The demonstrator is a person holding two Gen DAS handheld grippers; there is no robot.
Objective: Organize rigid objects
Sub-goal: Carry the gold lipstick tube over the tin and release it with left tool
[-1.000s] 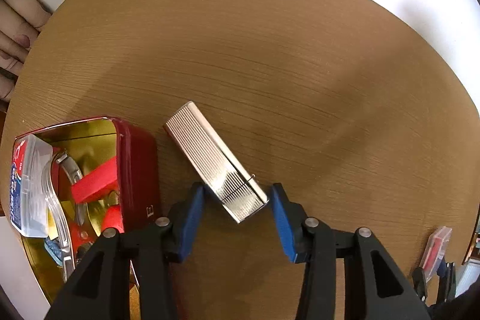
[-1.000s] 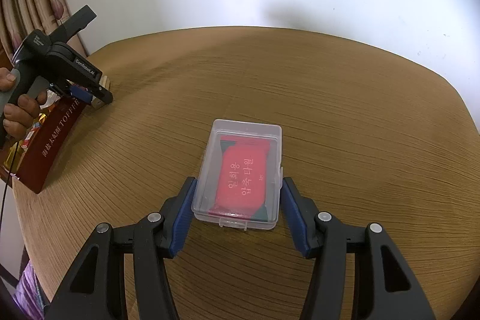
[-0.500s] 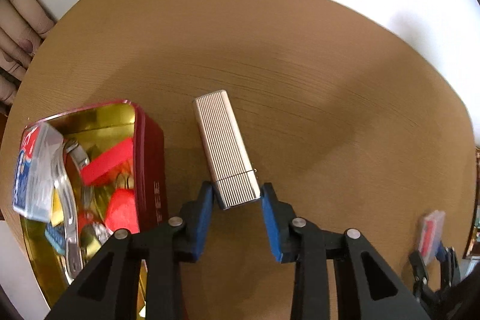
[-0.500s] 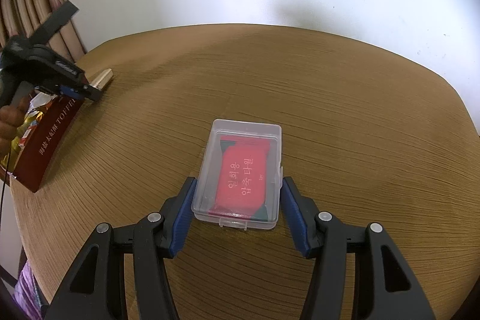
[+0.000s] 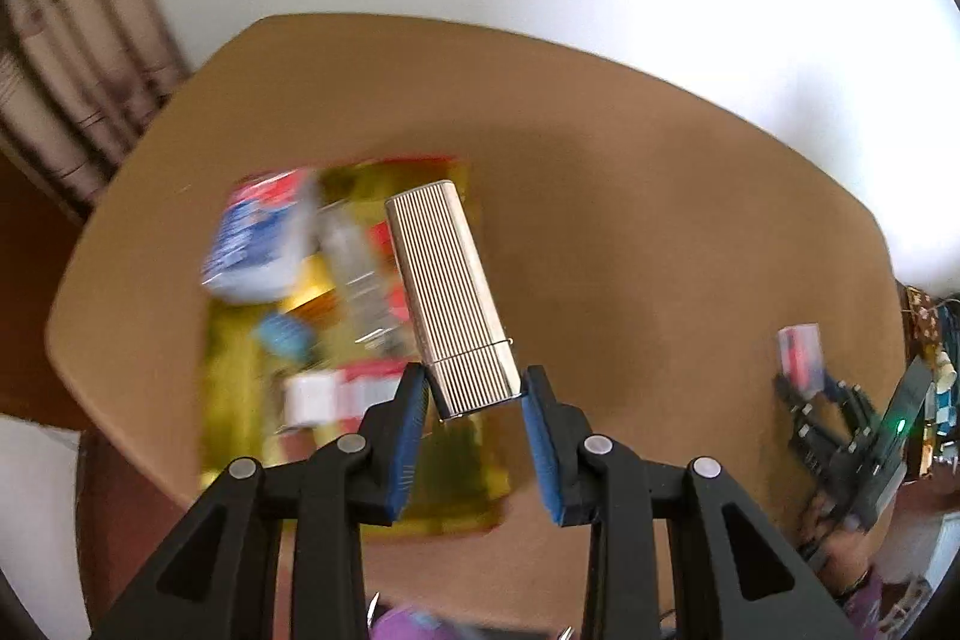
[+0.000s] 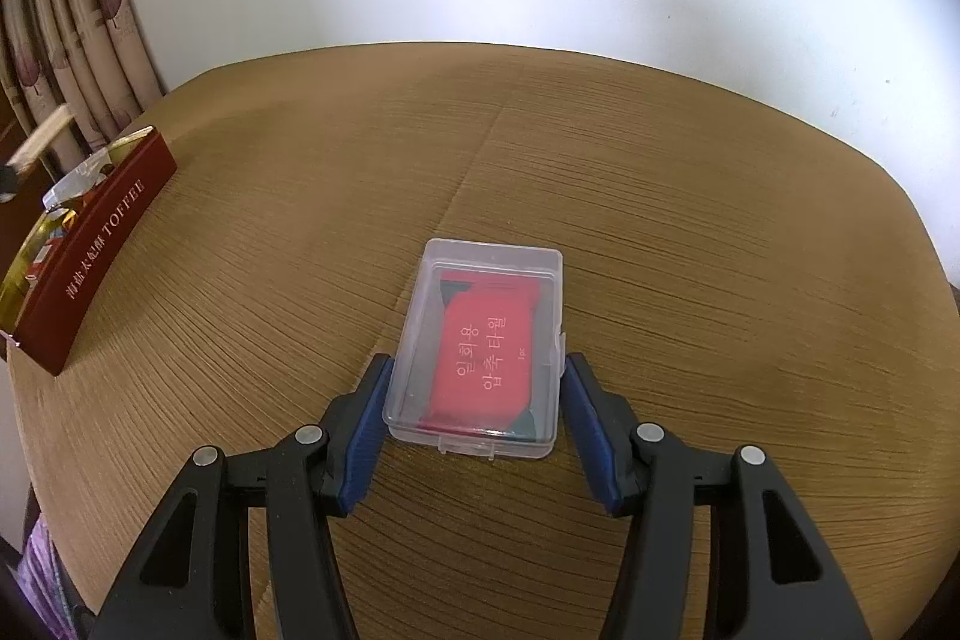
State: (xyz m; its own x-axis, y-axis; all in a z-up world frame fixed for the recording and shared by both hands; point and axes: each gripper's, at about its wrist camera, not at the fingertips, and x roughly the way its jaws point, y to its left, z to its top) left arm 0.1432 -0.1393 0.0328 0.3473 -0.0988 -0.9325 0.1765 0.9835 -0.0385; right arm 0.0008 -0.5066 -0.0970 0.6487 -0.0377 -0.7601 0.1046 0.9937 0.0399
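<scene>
A ribbed silver metal case (image 5: 447, 292) is clamped by its near end between the blue pads of my left gripper (image 5: 477, 388), which is shut on it. The case hangs in the air above the open red tin (image 5: 462, 514) with its gold inside. On the round wooden table (image 6: 690, 220) lies a clear plastic box (image 6: 486, 334) holding a red packet. My right gripper (image 6: 477, 376) straddles the box's near end, both pads touching its sides. The left wrist view shows this gripper (image 5: 810, 394) and its box (image 5: 798, 349) at the far right.
The tin (image 6: 102, 244), marked TOFFEE, stands near the table's left edge and holds a blue-and-white packet (image 5: 258, 244) and several blurred red and white items. Curtains (image 6: 90, 40) hang behind it, and a white wall runs behind the table.
My left gripper closed on the metal case, lifted it off the table and carried it over the open tin. The right gripper and the clear box have not moved.
</scene>
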